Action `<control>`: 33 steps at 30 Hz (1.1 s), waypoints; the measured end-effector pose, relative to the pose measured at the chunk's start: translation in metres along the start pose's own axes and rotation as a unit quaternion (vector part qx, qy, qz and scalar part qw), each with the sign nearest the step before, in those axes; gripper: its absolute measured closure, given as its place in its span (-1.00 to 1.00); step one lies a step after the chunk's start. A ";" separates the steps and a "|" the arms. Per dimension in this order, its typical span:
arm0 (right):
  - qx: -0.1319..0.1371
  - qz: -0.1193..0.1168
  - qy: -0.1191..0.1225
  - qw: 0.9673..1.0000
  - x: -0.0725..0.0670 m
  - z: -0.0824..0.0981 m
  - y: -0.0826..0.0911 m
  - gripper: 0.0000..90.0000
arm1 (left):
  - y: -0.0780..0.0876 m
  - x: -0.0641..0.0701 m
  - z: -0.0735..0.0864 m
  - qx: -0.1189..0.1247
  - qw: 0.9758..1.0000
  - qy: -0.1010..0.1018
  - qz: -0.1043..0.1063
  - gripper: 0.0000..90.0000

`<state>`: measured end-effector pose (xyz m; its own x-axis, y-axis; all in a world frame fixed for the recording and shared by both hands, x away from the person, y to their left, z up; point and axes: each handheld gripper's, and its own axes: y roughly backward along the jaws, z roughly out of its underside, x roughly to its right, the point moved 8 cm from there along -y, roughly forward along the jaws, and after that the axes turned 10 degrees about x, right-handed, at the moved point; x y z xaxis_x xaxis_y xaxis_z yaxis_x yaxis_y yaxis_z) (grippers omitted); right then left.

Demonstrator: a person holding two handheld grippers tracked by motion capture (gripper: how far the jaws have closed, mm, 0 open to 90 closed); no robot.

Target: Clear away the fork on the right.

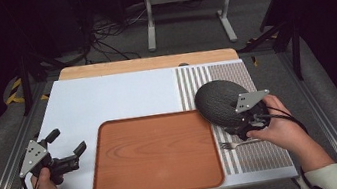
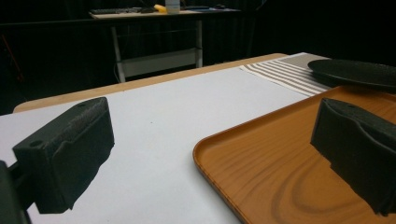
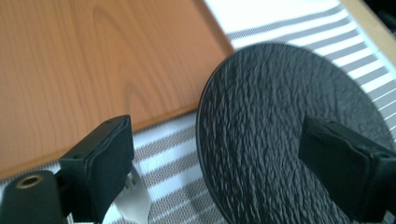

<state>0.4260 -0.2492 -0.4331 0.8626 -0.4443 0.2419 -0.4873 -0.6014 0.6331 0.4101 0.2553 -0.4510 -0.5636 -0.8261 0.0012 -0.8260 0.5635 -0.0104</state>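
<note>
A dark room with cables and a white frame stand is lying beyond the worktop (image 1: 107, 103), which is showing a pale sheet and, at right of the high view, a striped placemat (image 1: 246, 156). A wooden tray (image 1: 155, 154) is sitting low in the centre, bare, likely waiting to receive the tableware. The black plate (image 1: 218, 99) is resting on the placemat at centre right, just beside the tray's right edge, and a fork (image 1: 228, 144) is lying below it. The right gripper (image 3: 215, 158) is hovering over the plate's near rim with its jaws standing wide and nothing pressed between the pads, seemingly lining up a grasp. The left gripper (image 2: 210, 154) is waiting at lower left beside the tray, jaws spread wide and empty, probably kept clear.
</note>
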 end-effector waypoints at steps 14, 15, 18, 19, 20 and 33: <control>-0.090 -0.045 0.037 0.994 -0.003 0.009 -0.002 -0.71 | 0.000 0.000 0.000 -0.002 1.000 -0.002 0.001 -1.00; -0.097 -0.049 0.037 0.993 -0.004 0.010 -0.002 -0.71 | 0.000 0.000 0.000 -0.002 1.000 -0.003 0.001 -1.00; -0.123 -0.068 0.045 0.989 -0.008 0.014 -0.001 -0.67 | -0.001 0.000 0.000 -0.001 1.000 -0.002 0.001 -1.00; -0.123 -0.068 0.045 0.989 -0.008 0.014 -0.001 -0.67 | -0.001 0.000 0.000 -0.002 1.000 -0.002 0.001 -1.00; -0.131 -0.072 0.048 0.988 -0.009 0.015 -0.001 -0.64 | -0.001 0.000 0.000 -0.002 1.000 -0.002 0.001 -1.00; -0.257 -0.144 0.086 0.952 -0.019 0.042 -0.002 -0.11 | -0.002 0.001 0.001 -0.006 1.000 -0.002 0.003 -1.00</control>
<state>0.4046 -0.2676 -0.4695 0.9814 -0.1675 0.0933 -0.1350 -0.2582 0.9566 0.4108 0.2535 -0.4516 -0.5686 -0.8226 -0.0024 -0.8226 0.5686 0.0014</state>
